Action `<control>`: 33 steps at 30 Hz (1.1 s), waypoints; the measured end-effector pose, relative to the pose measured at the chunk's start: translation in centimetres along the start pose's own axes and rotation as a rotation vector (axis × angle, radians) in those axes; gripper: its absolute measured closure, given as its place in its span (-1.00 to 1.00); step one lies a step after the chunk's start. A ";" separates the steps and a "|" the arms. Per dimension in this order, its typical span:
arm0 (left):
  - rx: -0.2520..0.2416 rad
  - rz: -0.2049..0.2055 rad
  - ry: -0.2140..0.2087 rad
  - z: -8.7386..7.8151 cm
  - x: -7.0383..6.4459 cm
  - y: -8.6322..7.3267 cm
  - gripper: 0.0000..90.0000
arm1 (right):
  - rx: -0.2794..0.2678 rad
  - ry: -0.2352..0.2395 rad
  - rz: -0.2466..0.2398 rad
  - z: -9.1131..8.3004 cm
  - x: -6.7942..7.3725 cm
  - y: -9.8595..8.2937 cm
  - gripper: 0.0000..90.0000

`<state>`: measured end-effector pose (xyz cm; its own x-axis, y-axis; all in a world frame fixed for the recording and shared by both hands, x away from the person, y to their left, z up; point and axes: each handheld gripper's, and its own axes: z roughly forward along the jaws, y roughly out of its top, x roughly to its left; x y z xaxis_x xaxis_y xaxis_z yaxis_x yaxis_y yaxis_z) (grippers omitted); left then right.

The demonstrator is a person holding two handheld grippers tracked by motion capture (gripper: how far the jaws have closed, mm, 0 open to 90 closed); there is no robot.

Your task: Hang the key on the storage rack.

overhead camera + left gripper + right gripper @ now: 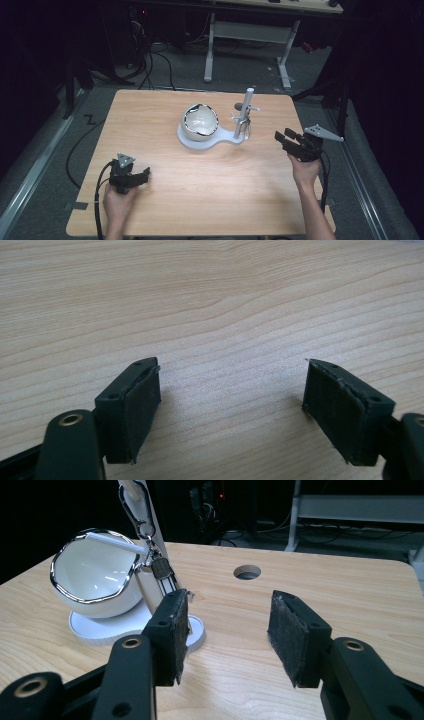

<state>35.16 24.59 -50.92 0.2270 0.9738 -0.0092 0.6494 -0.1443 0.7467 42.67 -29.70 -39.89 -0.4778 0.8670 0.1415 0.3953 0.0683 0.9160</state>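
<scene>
The little bunch of keys [161,572] is hanging from a clip on the white post [245,112], close beside the white bowl [200,121]. Post and bowl are both standing on one white base [212,140] in the middle of the wooden table [165,200].

Your right gripper [284,139] is pointing at that stand from the right side, a little way off. Its two jaws are standing wide apart and are holding nothing. In the right gripper view the keys are showing just above the left jaw, not in the gap between the two jaws. So if you are going straight in like this, I think one jaw is going to bump the post or slide past the keys and miss them.

The keys are small and are dangling loose, so a nudge is likely to set them swinging, and then they are harder to pinch. If you are pulling sideways and not lifting the ring off the clip, the whole stand could be dragging along or tipping. The bowl is sitting tilted on its base, and a hard knock could be rolling it off.

Your left gripper [142,175] is resting low near the front left of the table, well apart from the stand. Its jaws are wide apart too, with bare wood between them. It is too far away to be steadying the base.
</scene>
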 end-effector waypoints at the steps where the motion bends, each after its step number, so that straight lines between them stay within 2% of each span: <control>1: 0.000 0.000 0.000 0.0 0.0 0.0 -0.48 | -0.003 -0.004 -0.004 -0.4 -0.1 -0.2 0.12; 11: -0.001 0.000 0.001 0.0 0.0 0.0 -0.47 | -0.029 -0.025 0.012 -2.0 -0.7 -1.7 0.15; 23: -0.001 0.000 0.001 0.0 0.0 0.0 -0.47 | -0.023 -0.023 0.032 -2.2 -1.0 -3.5 0.16; 33: -0.001 -0.001 0.001 0.0 0.0 0.0 -0.47 | -0.006 -0.020 0.033 -2.1 -0.6 -4.6 0.16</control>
<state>35.15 24.59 -50.92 0.2258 0.9741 -0.0089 0.6489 -0.1436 0.7472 39.51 -31.57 -43.45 -0.4485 0.8786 0.1641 0.4059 0.0367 0.9132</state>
